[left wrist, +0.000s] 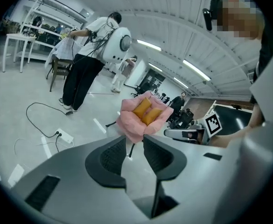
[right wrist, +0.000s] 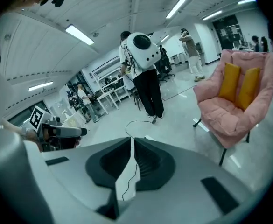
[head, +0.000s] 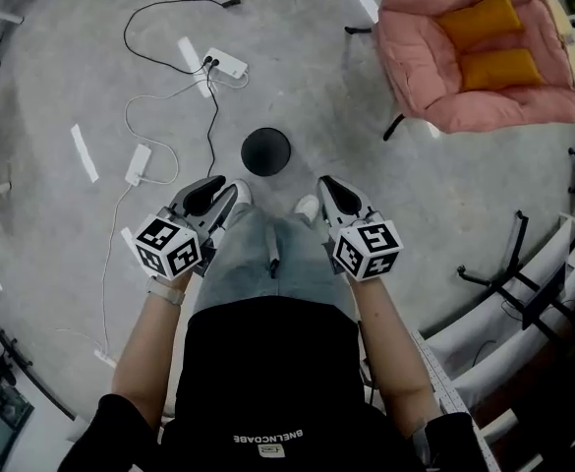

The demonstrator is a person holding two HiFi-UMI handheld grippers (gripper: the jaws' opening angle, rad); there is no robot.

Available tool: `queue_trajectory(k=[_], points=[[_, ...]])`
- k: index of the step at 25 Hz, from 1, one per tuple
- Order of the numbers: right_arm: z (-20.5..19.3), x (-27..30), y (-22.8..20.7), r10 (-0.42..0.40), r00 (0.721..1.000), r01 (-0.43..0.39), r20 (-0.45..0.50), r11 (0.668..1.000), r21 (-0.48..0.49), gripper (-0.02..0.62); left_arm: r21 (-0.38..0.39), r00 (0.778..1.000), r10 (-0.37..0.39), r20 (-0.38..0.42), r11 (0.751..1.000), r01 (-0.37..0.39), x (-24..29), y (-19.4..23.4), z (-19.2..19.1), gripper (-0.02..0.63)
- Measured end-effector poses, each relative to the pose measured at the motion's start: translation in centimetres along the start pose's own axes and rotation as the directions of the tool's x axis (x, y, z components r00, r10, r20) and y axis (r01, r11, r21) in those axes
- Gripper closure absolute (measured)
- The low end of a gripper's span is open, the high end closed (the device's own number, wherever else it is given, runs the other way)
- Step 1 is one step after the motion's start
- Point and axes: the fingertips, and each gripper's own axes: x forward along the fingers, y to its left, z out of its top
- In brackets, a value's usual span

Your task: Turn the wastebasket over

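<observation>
The wastebasket is a small round black bin standing on the grey floor, just ahead of the person's feet. From above I cannot tell which end of it faces up. My left gripper hovers to its near left, apart from it. Its jaws stand a little apart in the left gripper view, where the left gripper has nothing between them. My right gripper hovers to the bin's near right, also apart. In the right gripper view the right gripper is shut and holds nothing. Neither gripper view shows the bin.
A pink armchair with two orange cushions stands at the far right. A white power strip and another power strip lie to the left with black and white cables trailing. Black stand legs are at the right. A person stands farther off.
</observation>
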Motion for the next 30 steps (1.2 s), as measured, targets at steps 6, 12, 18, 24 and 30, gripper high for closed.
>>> queue_trajectory(k=[6,12,18,24,30], points=[[-4.2,6.4,-4.2,-0.054,0.993,0.056,-0.103,0.998,0.013,0.578,-0.023,0.995,-0.009,-0.097,1.0,0.006,4.9,7.6,-4.2,0.48],[-11.5,13.3,-8.2,-0.076,0.967,0.091,-0.244,0.995,0.049,0.532,-0.089,0.981,-0.014,-0.193,0.996,-0.004,9.6,15.4,-10.4,0.46],[-19.3,21.1,-12.1,-0.071,0.936,0.116,-0.345,0.987,0.109,0.466,-0.117,0.968,-0.034,-0.248,0.993,0.005,14.9,22.6,-17.5,0.446],[-27.4,27.0,-15.8,-0.079,0.897,0.167,-0.435,0.971,0.168,0.42,-0.135,0.943,-0.04,-0.331,0.991,-0.005,20.3,28.9,-24.3,0.402],[-34.0,30.4,-18.0,-0.047,0.881,0.181,-0.471,0.953,0.242,0.403,-0.168,0.919,-0.059,-0.389,0.986,-0.008,24.0,33.3,-29.3,0.376]])
